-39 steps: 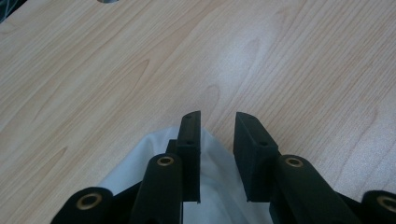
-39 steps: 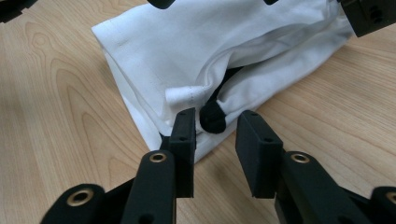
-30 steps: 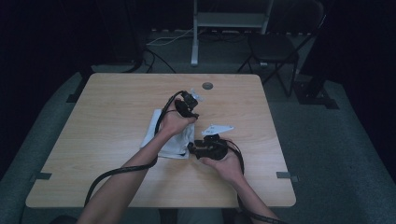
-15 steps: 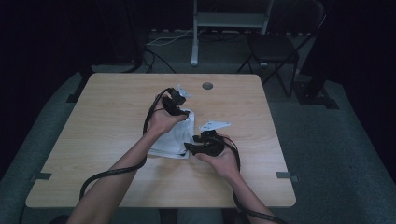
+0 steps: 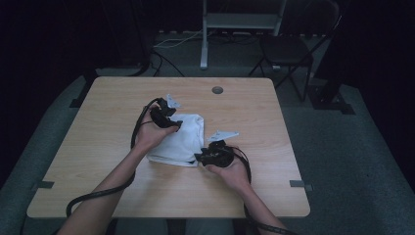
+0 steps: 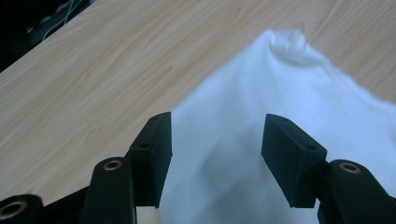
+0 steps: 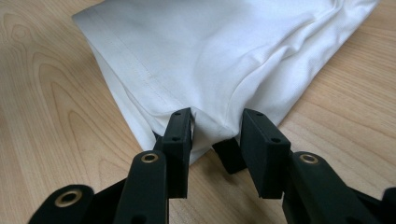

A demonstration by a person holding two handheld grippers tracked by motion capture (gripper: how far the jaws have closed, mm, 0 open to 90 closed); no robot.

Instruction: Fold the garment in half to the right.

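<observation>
- The left gripper (image 6: 215,154) has slid across the desk (image 5: 98,147) — its jaws have just been opening and stand apart over the white cloth (image 5: 181,137), not pinching it.
- The right gripper (image 7: 215,135) has just been closing; its jaws now pinch the cloth's near folded corner.
- So the fold looks done — the next grab seems near.

A dim room is surrounding a light wooden table (image 5: 98,127).
Grey carpet (image 5: 352,161) is covering the floor; a dark chair (image 5: 286,51) and a pale metal stand (image 5: 240,22) are standing beyond the table's far edge, cables (image 5: 171,44) are lying near them, and the walls are fading into darkness.
</observation>
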